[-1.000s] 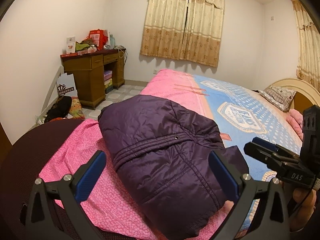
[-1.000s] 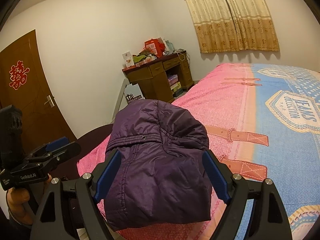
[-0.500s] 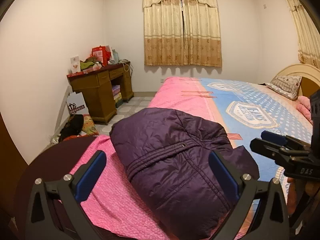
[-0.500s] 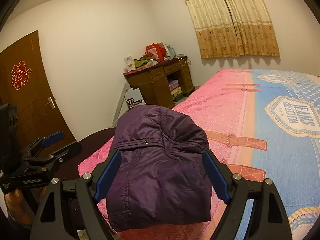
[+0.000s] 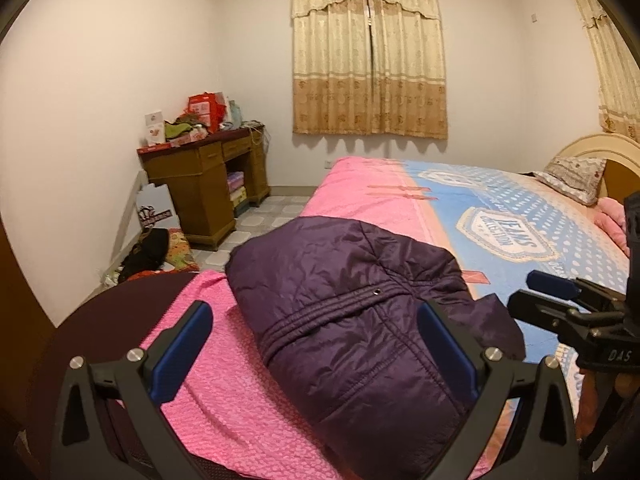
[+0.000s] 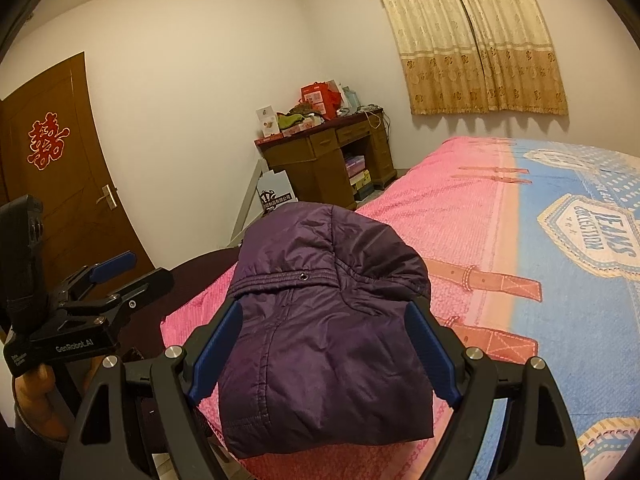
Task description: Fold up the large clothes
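A dark purple padded jacket [image 5: 352, 320] lies folded in a compact bundle on the pink end of the bed [image 5: 400, 196]. In the left wrist view my left gripper [image 5: 316, 320] stands open over the bundle's near part, and its blue pads do not press the cloth. My right gripper [image 5: 528, 294] hovers open at the right edge of that view. In the right wrist view my right gripper [image 6: 324, 312] is open astride the jacket [image 6: 328, 280], which lies free on the bed. My left gripper [image 6: 136, 274] is at the left there, held in a hand.
The bedspread turns blue [image 6: 580, 280] to the right, with a pillow [image 5: 572, 176] at the headboard. A cluttered wooden desk [image 5: 200, 176] stands by the far wall, with bags [image 5: 156, 248] on the floor beside it. A brown door [image 6: 52, 184] is at the left. Curtains [image 5: 368, 64] cover the window.
The left wrist view has rolled level and tipped up a little, showing more of the room. The jacket has not moved, and both grippers have stayed open.
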{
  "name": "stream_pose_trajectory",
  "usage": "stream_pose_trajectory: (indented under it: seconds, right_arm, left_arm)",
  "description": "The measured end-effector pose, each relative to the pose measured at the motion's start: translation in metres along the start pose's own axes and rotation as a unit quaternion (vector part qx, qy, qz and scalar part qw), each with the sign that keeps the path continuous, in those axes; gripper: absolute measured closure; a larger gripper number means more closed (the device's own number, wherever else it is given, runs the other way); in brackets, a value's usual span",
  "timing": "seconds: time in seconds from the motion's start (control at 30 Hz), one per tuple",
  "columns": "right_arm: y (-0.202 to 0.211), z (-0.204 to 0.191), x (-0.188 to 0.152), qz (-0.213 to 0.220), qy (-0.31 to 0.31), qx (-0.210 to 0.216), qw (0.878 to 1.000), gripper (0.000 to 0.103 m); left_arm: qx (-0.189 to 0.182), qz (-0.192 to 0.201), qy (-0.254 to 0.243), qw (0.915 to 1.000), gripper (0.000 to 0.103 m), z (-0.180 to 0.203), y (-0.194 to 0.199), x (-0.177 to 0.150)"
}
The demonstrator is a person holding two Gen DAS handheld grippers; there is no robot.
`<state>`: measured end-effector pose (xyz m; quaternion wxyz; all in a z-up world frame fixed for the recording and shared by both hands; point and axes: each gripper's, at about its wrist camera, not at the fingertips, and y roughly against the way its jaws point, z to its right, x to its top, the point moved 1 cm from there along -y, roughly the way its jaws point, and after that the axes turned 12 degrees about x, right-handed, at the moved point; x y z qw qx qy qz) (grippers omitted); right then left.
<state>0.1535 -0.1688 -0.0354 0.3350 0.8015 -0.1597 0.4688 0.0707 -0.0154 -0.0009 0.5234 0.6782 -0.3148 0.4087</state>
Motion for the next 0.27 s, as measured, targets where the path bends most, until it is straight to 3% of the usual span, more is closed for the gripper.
stream_pose_trajectory:
  seconds: [0.27]
  right_arm:
    - [-0.001,0.0031,-0.0023,-0.004,-0.003,-0.001,1.0,0.02]
  left_arm:
    - [0.003,0.004,-0.01,0.9999,0.0,0.0045,-0.0002,0.0001]
